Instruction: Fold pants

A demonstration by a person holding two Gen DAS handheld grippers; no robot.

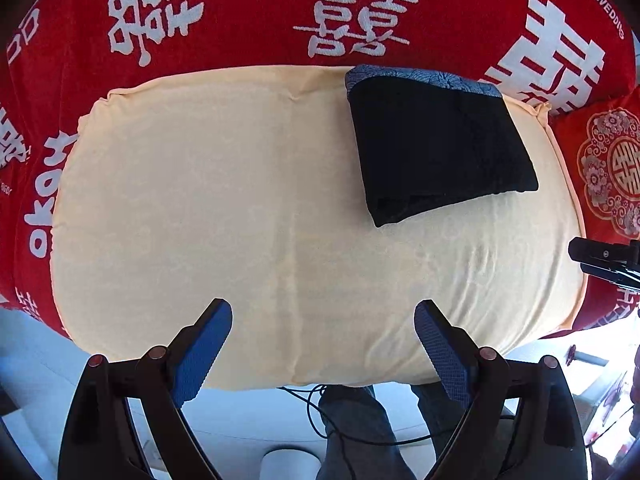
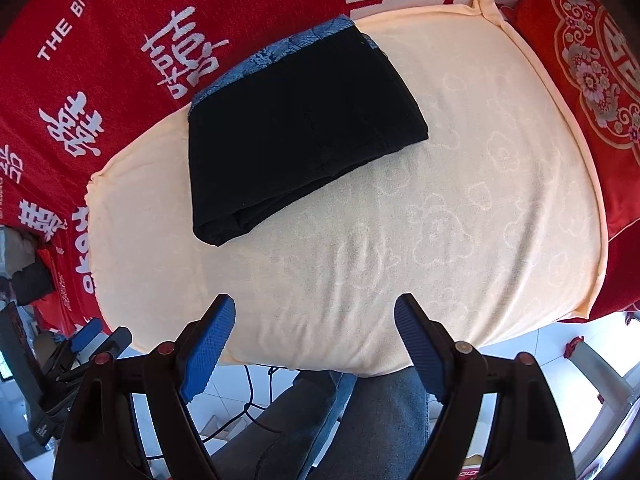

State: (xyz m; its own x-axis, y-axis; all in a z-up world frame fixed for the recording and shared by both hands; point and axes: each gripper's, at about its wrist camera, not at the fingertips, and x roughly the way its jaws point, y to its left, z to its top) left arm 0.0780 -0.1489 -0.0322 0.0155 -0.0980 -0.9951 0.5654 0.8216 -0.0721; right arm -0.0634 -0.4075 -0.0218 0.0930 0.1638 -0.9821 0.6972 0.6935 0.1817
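Note:
Black pants (image 1: pixel 438 148) lie folded into a compact rectangle on a cream cloth (image 1: pixel 208 200), with a blue patterned waistband along their far edge. In the right wrist view the same pants (image 2: pixel 298 132) lie at centre left on the cream cloth (image 2: pixel 460 200). My left gripper (image 1: pixel 323 314) hangs open over the cloth's near edge, well short of the pants, with nothing between its blue pads. My right gripper (image 2: pixel 315 308) is also open and empty above the near edge. The left gripper (image 2: pixel 90 338) shows at the lower left of the right wrist view.
A red blanket (image 1: pixel 248 12) with white characters lies under the cloth. A red embroidered cushion (image 2: pixel 580 80) sits at the right end. Below the near edge are a person's legs in jeans (image 2: pixel 380 420), a black cable (image 1: pixel 320 412) and a pale tiled floor.

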